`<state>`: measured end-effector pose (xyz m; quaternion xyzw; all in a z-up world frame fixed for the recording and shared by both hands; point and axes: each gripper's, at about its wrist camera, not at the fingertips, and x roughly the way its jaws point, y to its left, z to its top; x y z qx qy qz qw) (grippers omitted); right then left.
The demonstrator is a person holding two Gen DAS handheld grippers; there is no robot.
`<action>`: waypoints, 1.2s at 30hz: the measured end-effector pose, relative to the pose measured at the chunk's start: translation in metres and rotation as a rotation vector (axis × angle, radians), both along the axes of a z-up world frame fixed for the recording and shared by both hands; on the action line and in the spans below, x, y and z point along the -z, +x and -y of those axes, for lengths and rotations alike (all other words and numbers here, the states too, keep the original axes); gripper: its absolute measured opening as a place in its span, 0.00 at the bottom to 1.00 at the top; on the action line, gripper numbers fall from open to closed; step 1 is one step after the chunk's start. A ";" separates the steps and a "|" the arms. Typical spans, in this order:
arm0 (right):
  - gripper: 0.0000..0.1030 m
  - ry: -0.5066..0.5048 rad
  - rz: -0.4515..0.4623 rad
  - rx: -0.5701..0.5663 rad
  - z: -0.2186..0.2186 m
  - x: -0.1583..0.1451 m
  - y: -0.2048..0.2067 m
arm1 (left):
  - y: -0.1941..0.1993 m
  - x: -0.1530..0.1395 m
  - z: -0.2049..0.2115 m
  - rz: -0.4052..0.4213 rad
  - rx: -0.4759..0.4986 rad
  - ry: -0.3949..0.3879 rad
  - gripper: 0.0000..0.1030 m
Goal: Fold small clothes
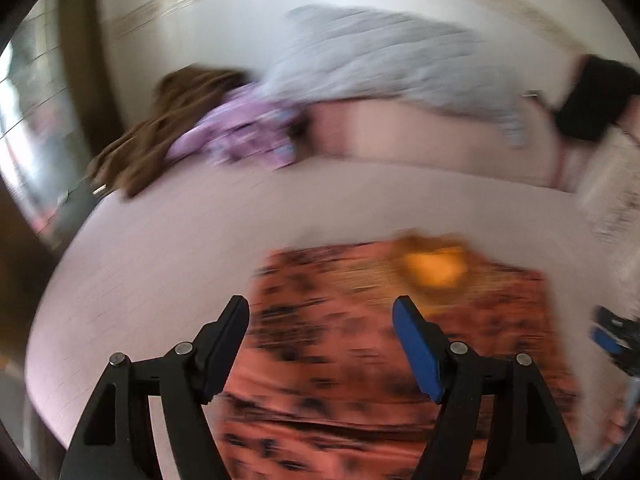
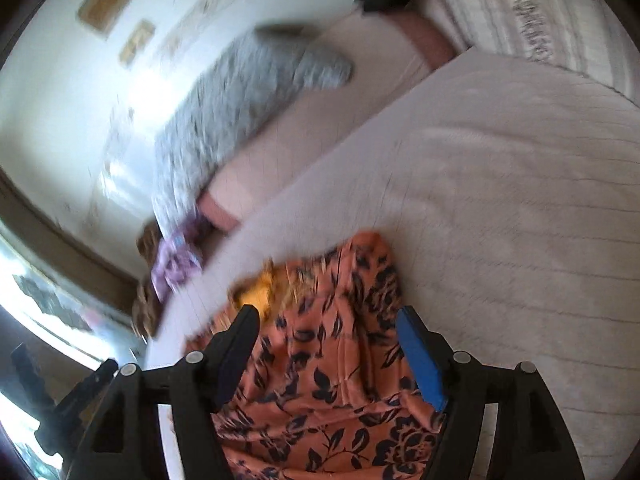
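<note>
An orange garment with a dark floral print (image 1: 360, 344) lies on a pale bedspread (image 1: 168, 256), with a yellow patch (image 1: 434, 268) near its far edge. My left gripper (image 1: 322, 312) is open just above the garment, holding nothing. In the right wrist view the same garment (image 2: 332, 360) lies rumpled under my right gripper (image 2: 326, 320), which is open and empty. The yellow patch (image 2: 258, 294) shows by the left finger. Both views are motion-blurred.
A grey garment (image 1: 380, 64), a purple patterned garment (image 1: 240, 132) and a brown one (image 1: 160, 140) lie at the back by the wall. A black item (image 1: 592, 96) sits at the far right. The other gripper (image 1: 612, 336) shows at the right edge.
</note>
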<state>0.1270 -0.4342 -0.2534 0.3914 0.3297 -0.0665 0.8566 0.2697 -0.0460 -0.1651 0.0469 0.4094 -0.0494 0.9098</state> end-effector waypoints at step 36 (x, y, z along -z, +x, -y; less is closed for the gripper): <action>0.26 -0.080 -0.082 0.044 -0.011 0.024 0.005 | -0.027 0.064 -0.036 0.048 0.005 0.078 0.74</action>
